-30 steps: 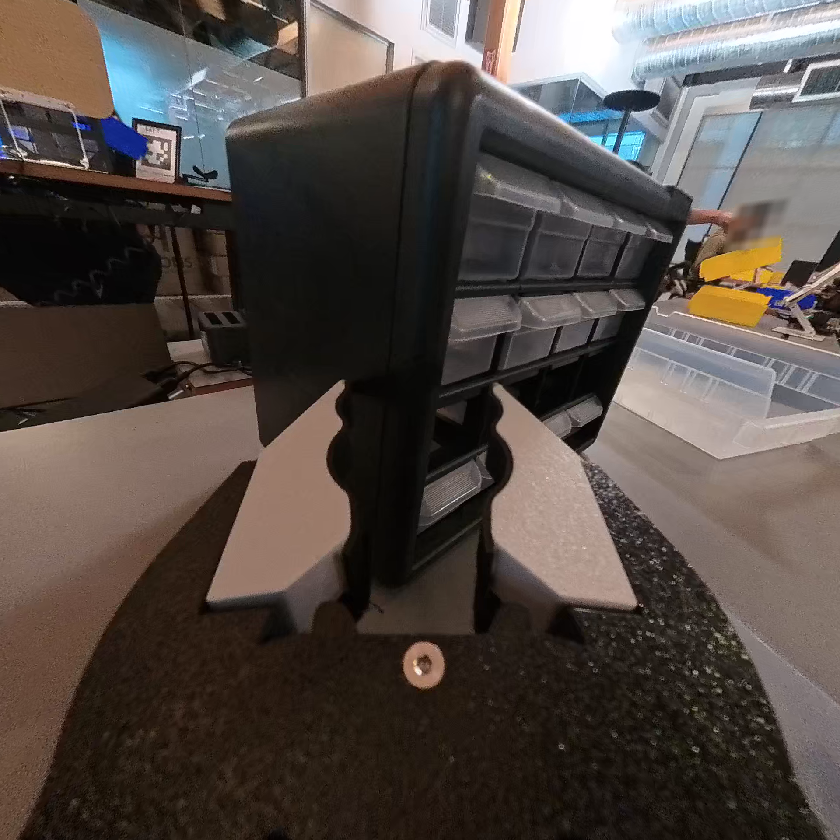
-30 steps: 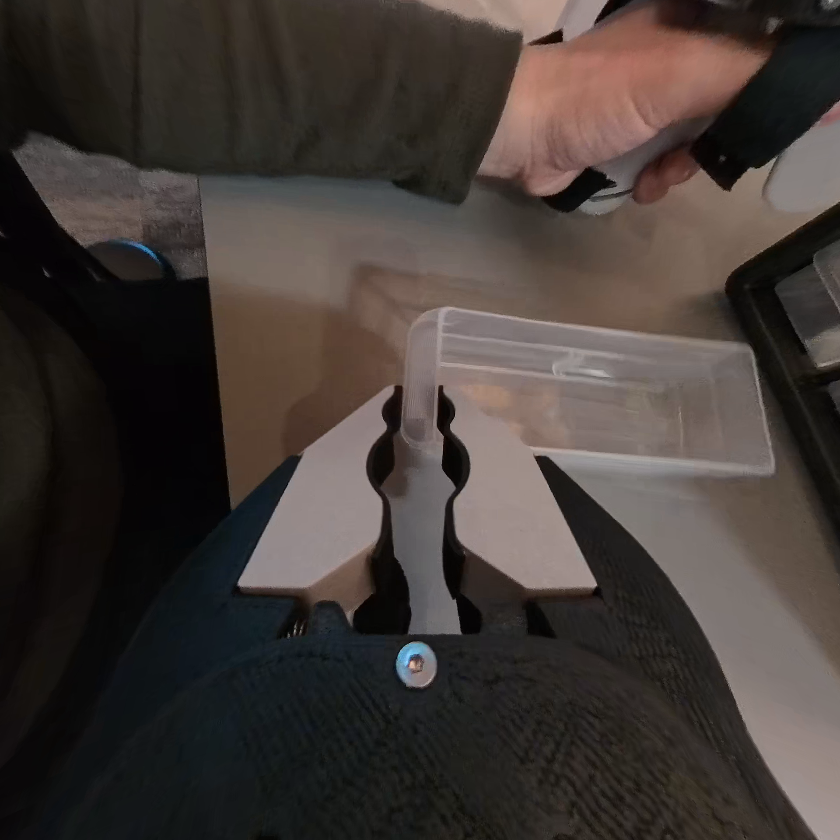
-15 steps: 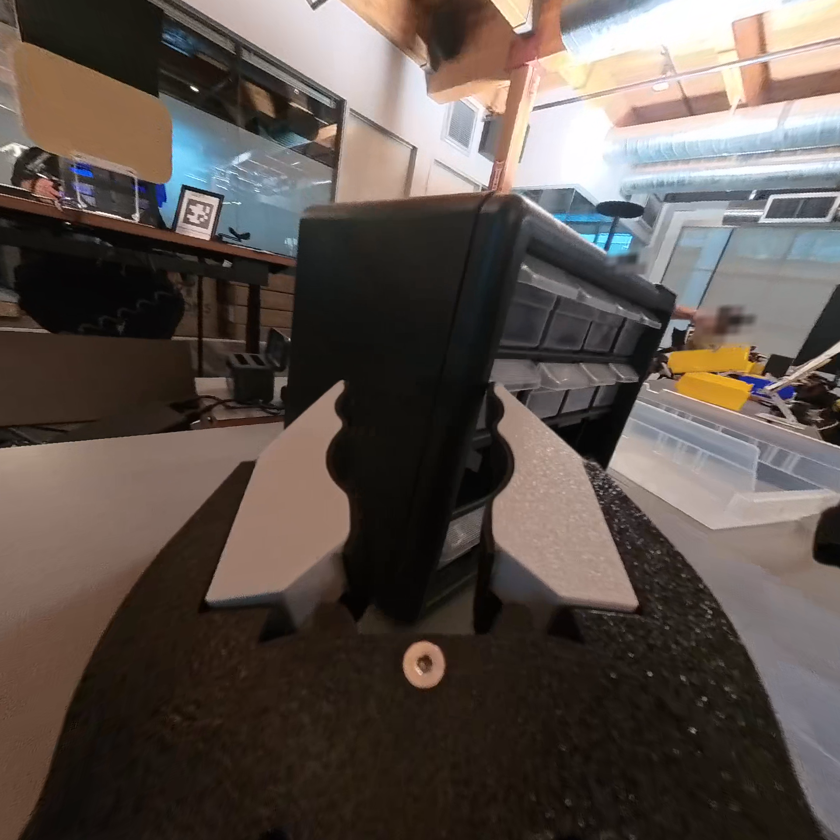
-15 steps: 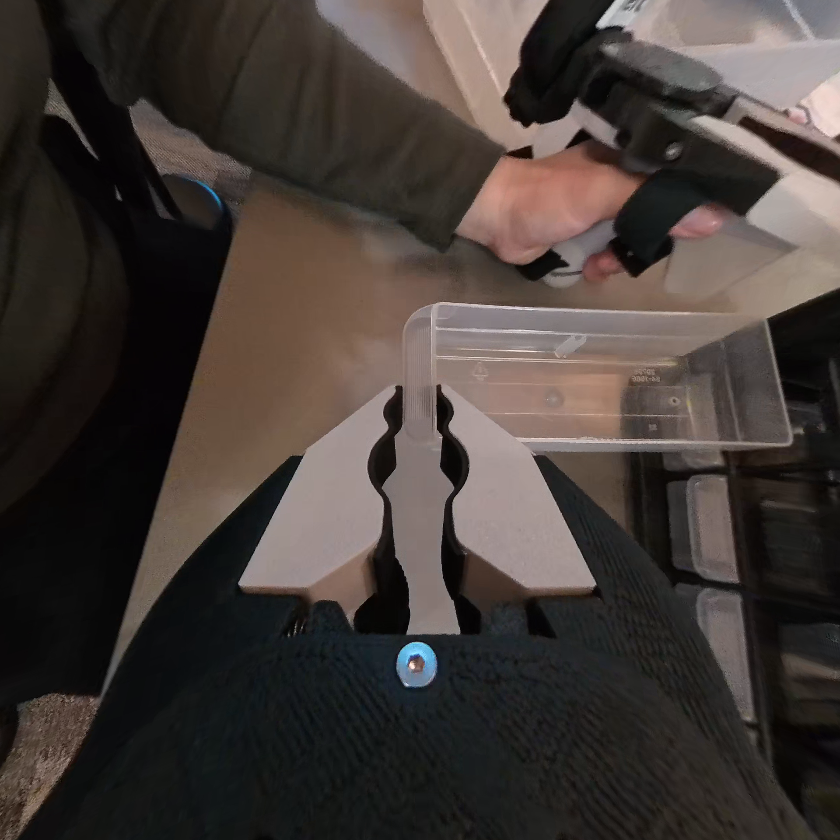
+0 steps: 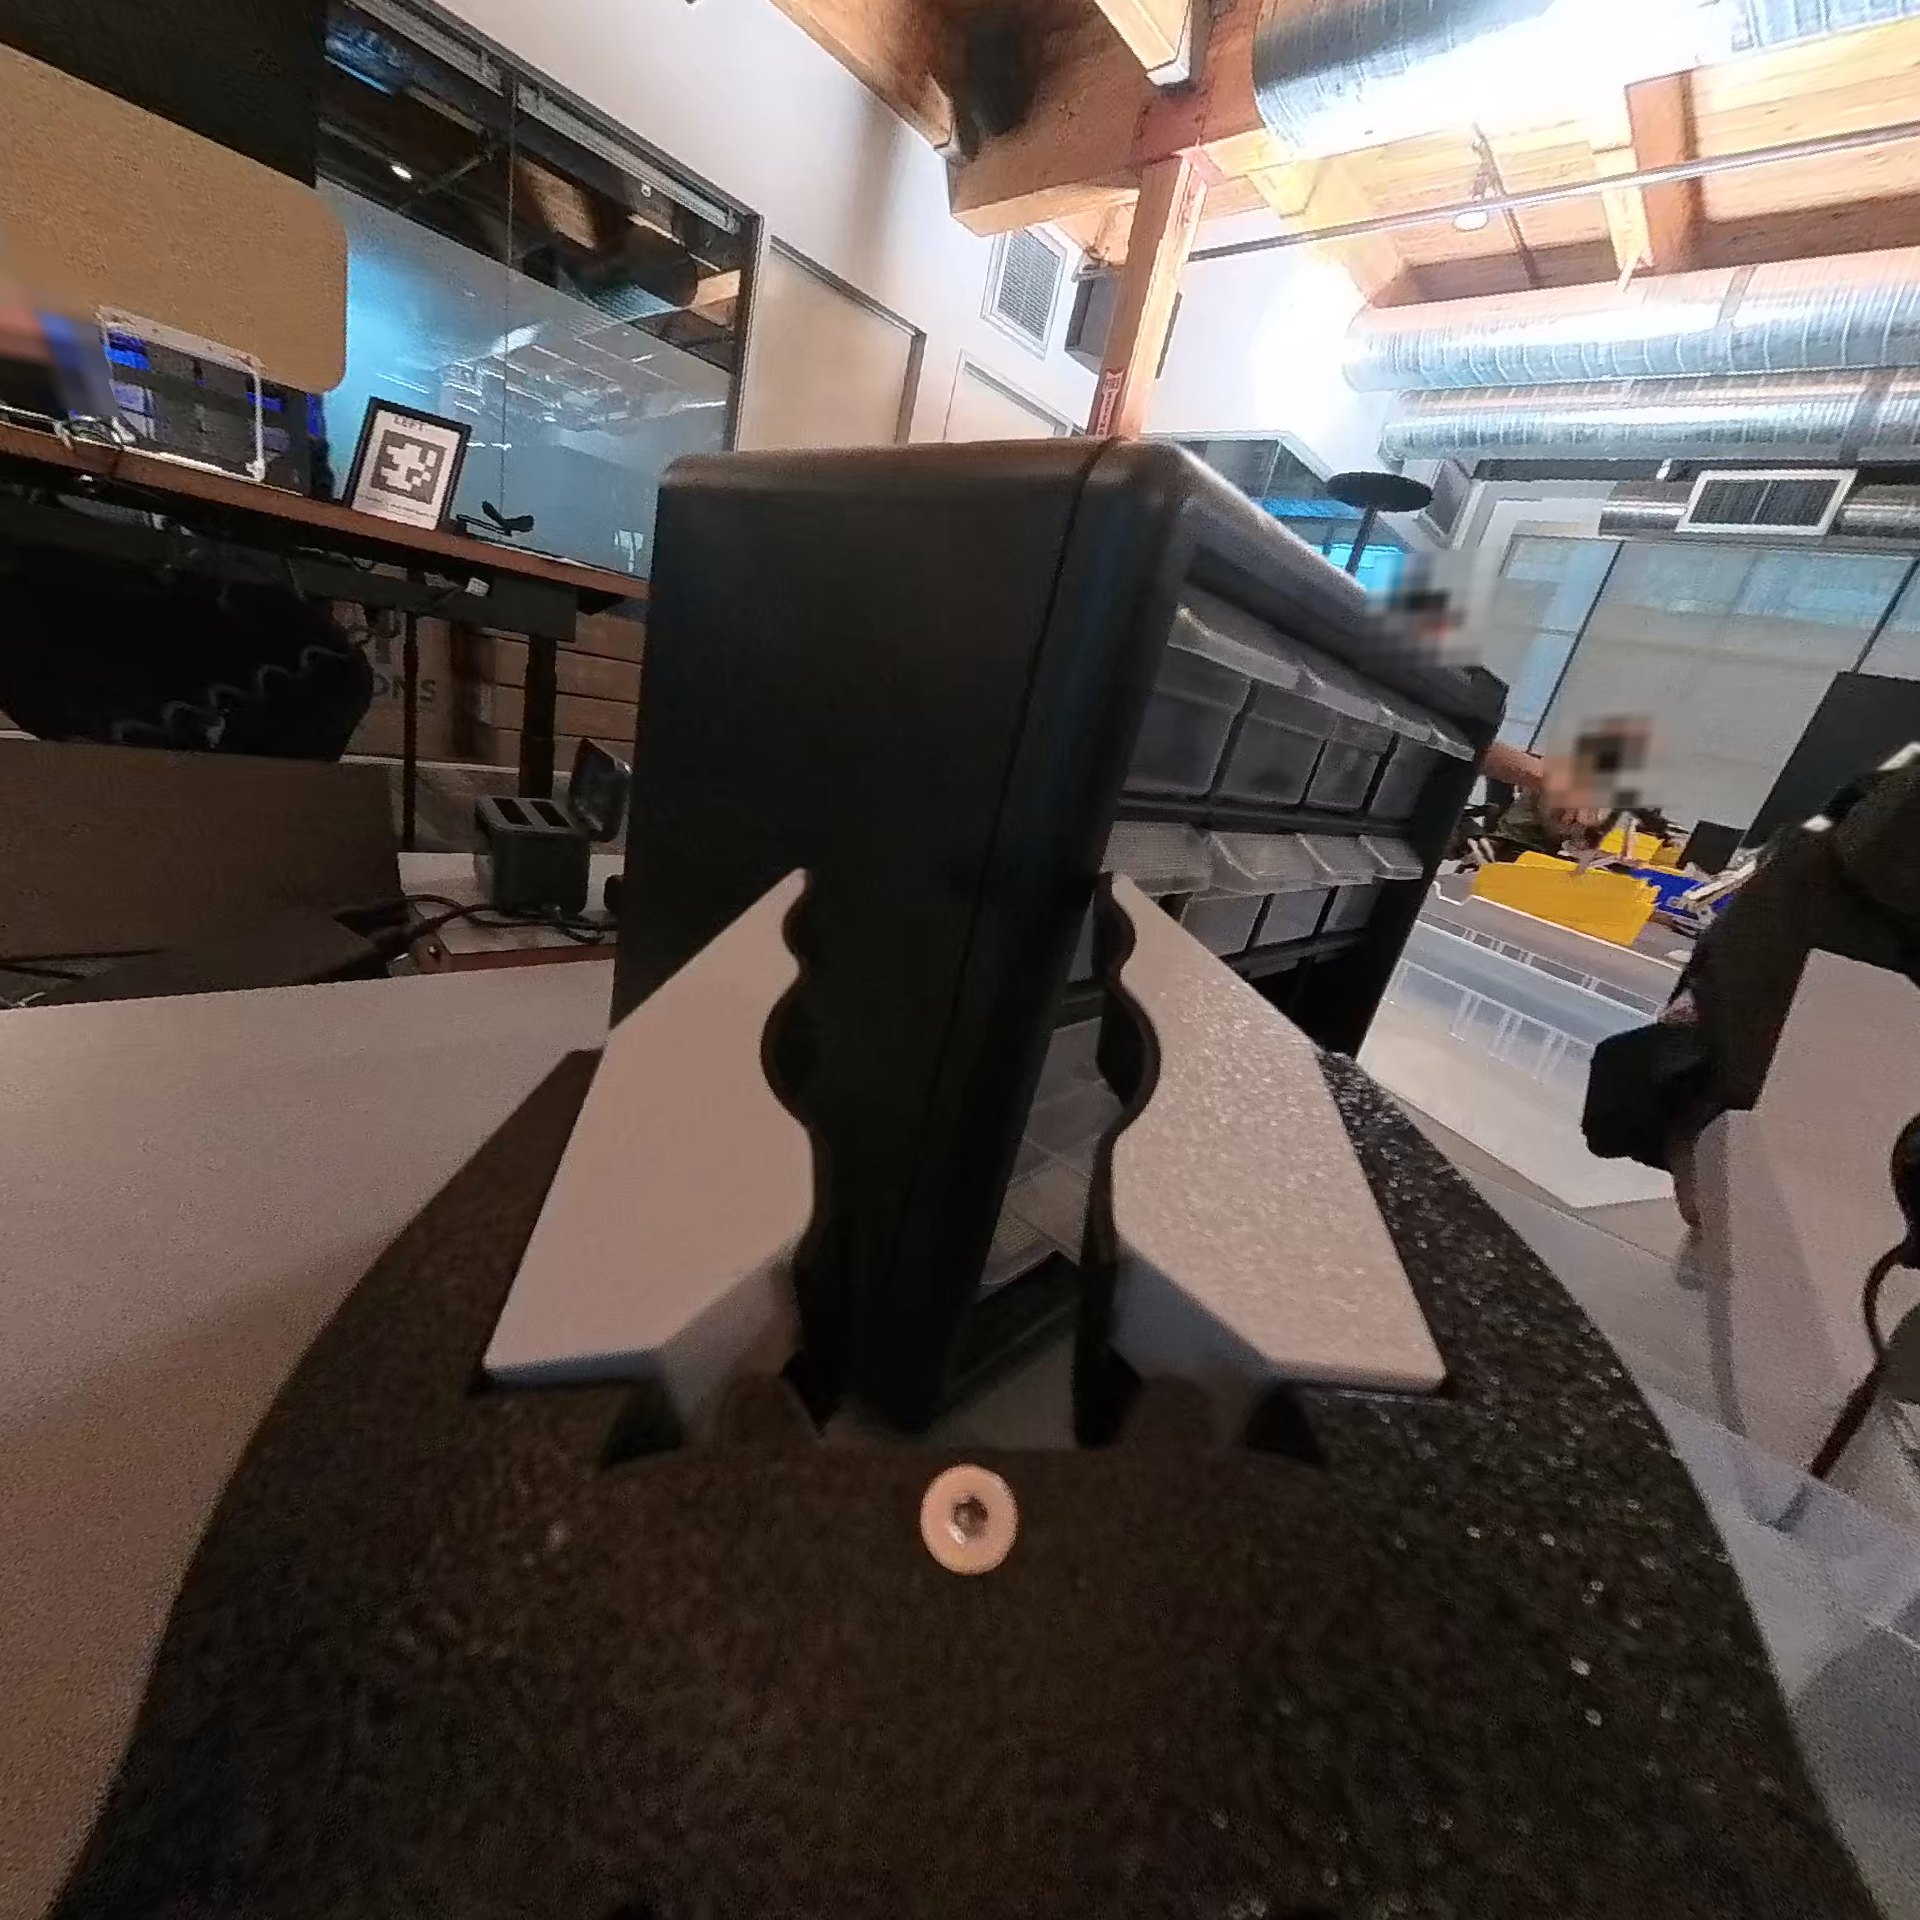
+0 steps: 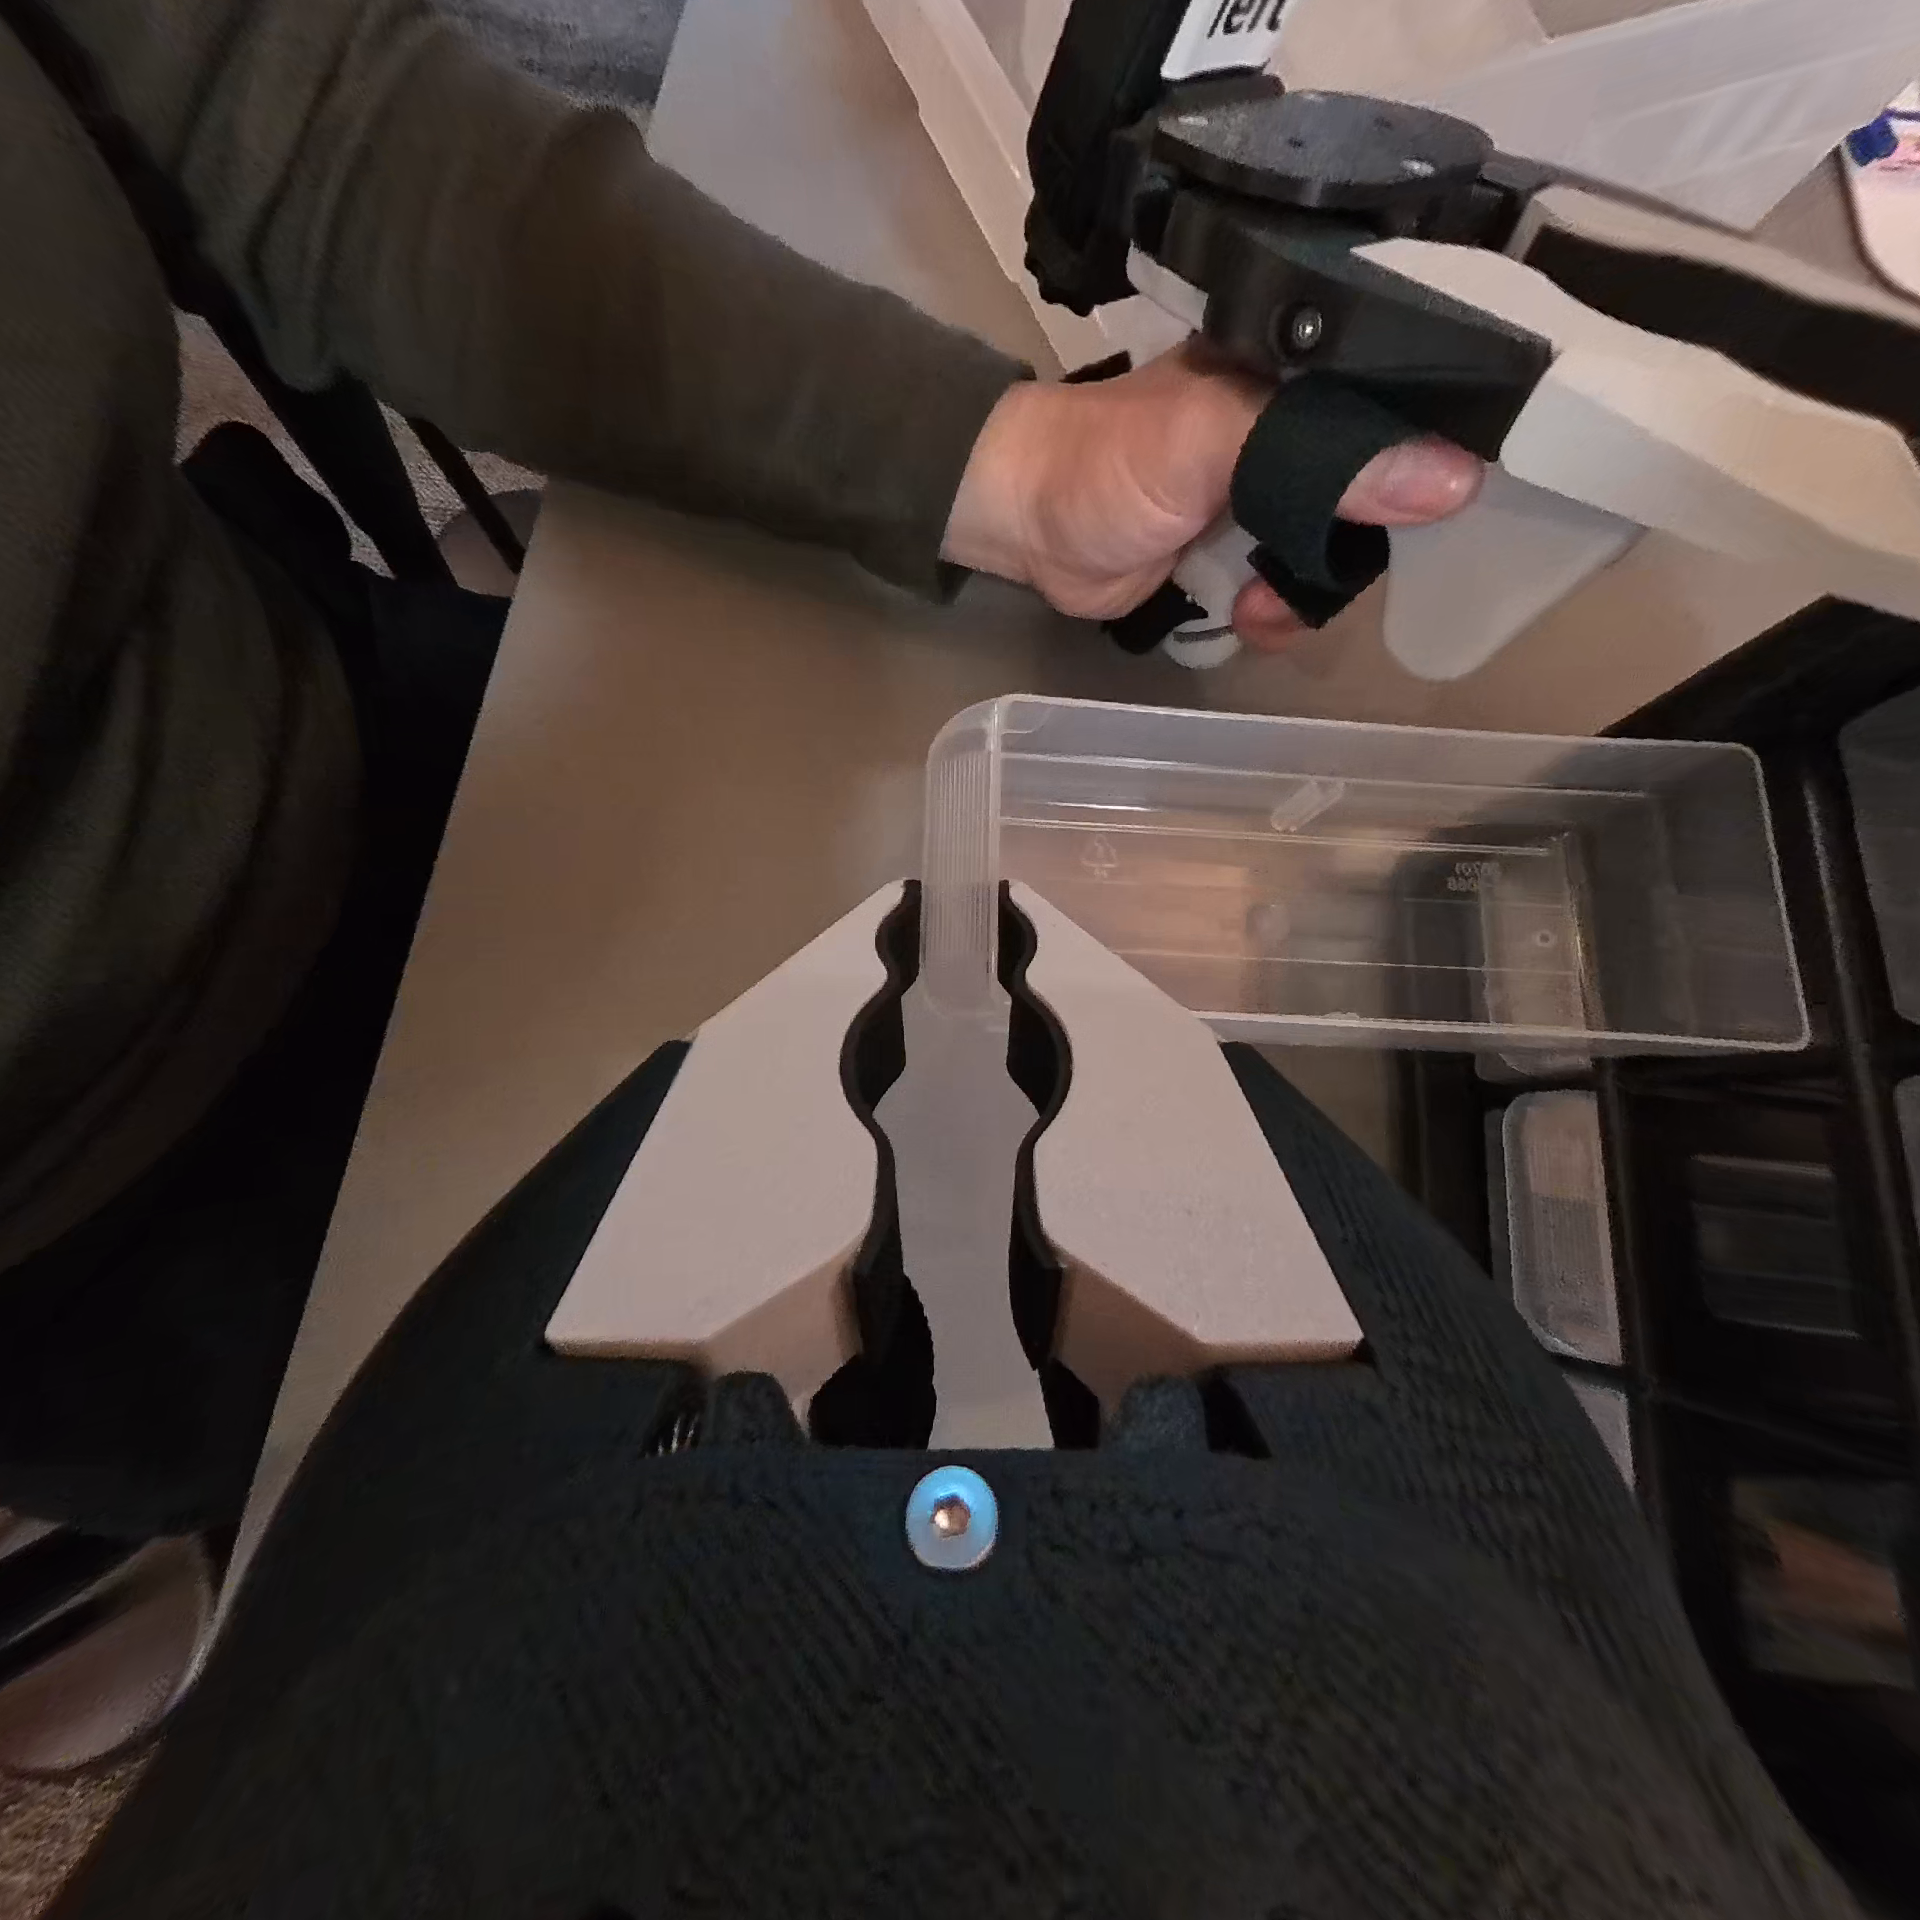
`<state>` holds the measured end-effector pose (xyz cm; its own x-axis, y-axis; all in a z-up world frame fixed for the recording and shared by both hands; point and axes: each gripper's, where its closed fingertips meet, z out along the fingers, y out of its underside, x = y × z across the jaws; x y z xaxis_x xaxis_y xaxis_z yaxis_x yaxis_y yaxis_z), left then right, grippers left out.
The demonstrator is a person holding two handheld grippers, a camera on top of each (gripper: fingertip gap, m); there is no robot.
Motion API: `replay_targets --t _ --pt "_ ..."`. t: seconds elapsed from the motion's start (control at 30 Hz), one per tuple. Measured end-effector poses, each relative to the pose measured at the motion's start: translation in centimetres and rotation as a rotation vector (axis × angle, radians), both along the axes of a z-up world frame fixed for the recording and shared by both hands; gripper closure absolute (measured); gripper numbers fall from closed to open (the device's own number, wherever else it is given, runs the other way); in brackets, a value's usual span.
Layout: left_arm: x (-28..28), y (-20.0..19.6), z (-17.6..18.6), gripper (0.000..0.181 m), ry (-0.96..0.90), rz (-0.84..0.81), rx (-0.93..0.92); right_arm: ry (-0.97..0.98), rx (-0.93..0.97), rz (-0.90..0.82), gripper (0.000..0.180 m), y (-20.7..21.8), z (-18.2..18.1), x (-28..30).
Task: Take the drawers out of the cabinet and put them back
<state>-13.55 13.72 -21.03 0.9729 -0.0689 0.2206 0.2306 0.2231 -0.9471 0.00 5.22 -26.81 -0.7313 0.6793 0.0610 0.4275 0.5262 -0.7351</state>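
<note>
A black cabinet (image 5: 852, 727) with rows of small clear drawers (image 5: 1268, 748) stands on the grey table. My left gripper (image 5: 956, 904) is shut on the cabinet's front-left corner edge, one finger on the side wall and one on the front. My right gripper (image 6: 961, 914) is shut on the handle tab of a clear empty drawer (image 6: 1351, 894) and holds it level above the table. The drawer's far end is over the cabinet's front (image 6: 1766, 1247), where other drawers and dark slots show. A hand (image 6: 1101, 499) holds the left gripper's handle behind the drawer.
A large clear divided tray (image 5: 1507, 997) lies on the table right of the cabinet. Yellow bins (image 5: 1558, 899) sit farther back. A desk with a framed marker (image 5: 405, 462) and a black charger (image 5: 540, 852) stand at the left. The table's edge (image 6: 447, 935) and a dark sleeve (image 6: 520, 312) are at the left.
My right gripper has carried the clear drawer from the bare table toward the cabinet, so its far end now overlaps the cabinet front. The left gripper's view has tilted upward while it stays on the corner.
</note>
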Motion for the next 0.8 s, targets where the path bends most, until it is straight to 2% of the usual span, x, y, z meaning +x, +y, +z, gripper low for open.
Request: replay_targets --t 0.17,0.37,0.67,0.8 --pt "0.4 0.0 0.1 0.137 0.005 -0.032 0.010 -0.018 -0.013 0.025 0.167 -0.1 0.5 0.4" --pt "0.6 -0.6 1.2 0.130 0.004 -0.035 0.071 -0.044 -0.011 0.019 0.167 0.0 0.0 0.1" --pt "0.3 -1.8 7.0 0.120 0.014 0.010 0.171 -0.020 -0.049 0.028 0.167 0.0 0.7 -0.5" --pt "0.3 0.2 9.4 0.119 0.017 -0.065 0.077 -0.005 -0.066 0.019 0.167 0.1 1.1 -0.8"
